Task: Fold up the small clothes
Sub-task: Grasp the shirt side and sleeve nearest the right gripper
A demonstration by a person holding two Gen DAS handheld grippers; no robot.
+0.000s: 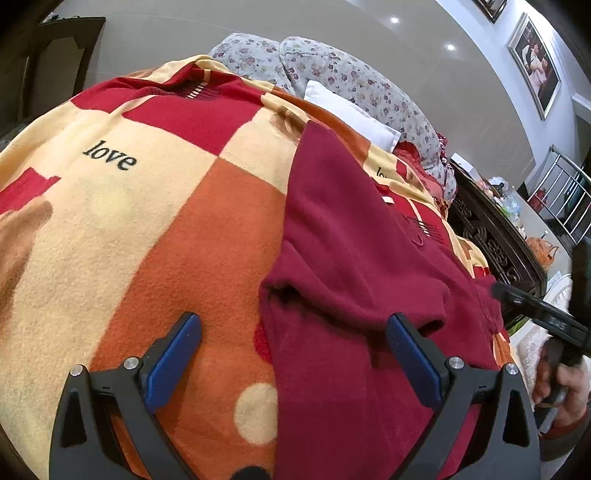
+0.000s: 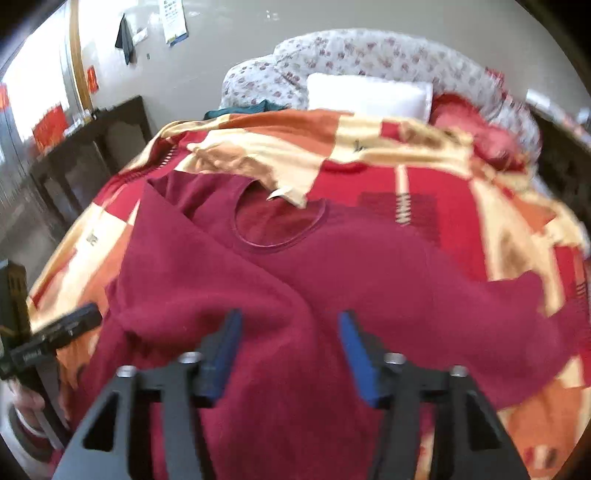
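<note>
the maroon top [image 2: 295,280] is lying half-folded on the bed [image 1: 122,236], one side lying across its front, while the left claw [image 1: 293,345] and right claw [image 2: 290,350] are both hanging agape, gripping nothing.

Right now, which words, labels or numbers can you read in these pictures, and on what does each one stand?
"love": on the blanket, black letters on a cream patch.
"lo...": second print on the same blanket, cut off by the maroon shirt.
Wall poster: too blurred to read.
Neck tag: no readable text.
</note>
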